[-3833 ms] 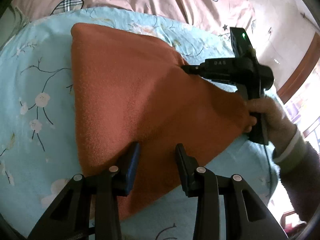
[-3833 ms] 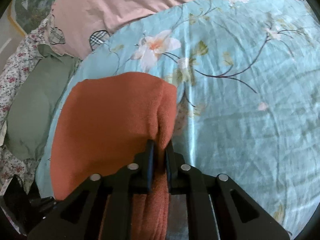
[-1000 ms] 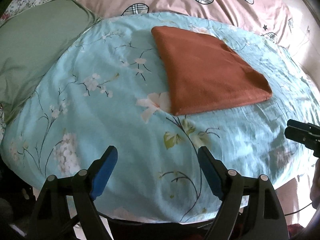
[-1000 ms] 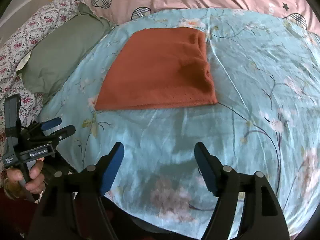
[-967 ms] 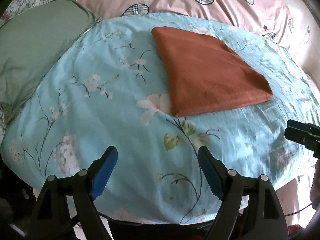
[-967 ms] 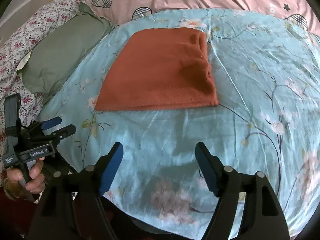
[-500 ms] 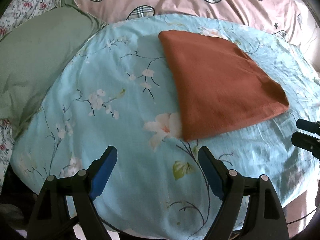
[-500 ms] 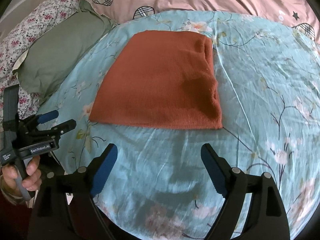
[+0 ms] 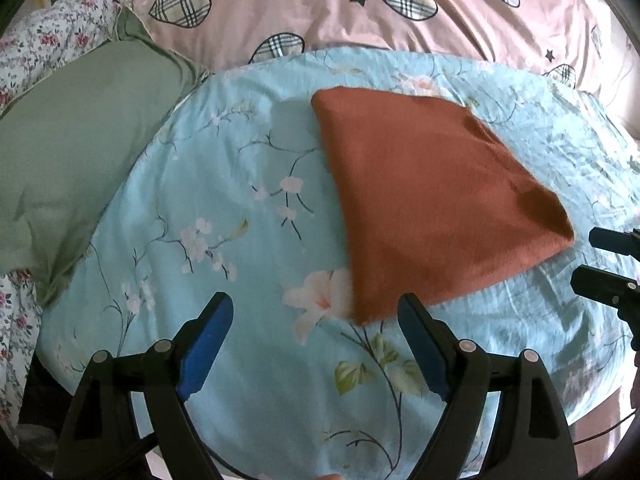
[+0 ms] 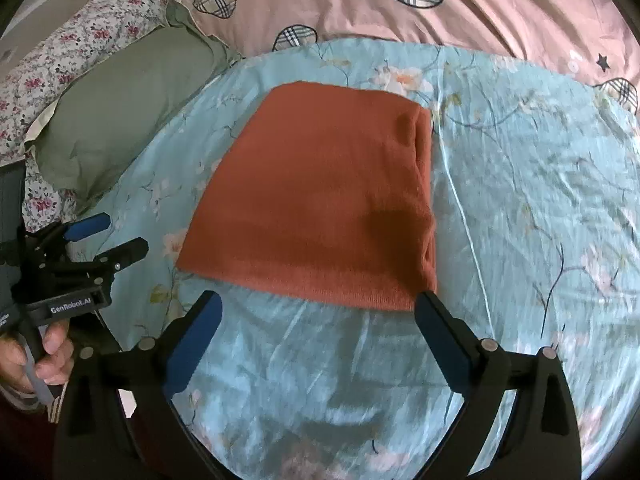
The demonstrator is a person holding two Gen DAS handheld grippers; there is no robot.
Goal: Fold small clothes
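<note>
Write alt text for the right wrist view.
A folded rust-orange garment lies flat on a blue floral quilt, just beyond the open, empty right tool. The left tool, also open, is at the left edge.

blue floral quilt (image 9: 240, 208) underneath | green pillow (image 9: 72, 152) at left | pink heart-print bedding (image 10: 440, 8) behind

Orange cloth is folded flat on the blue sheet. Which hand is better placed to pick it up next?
Right, probably: right gripper sits open, squarely facing the orange cloth's near edge. Left gripper faces only its corner.
</note>
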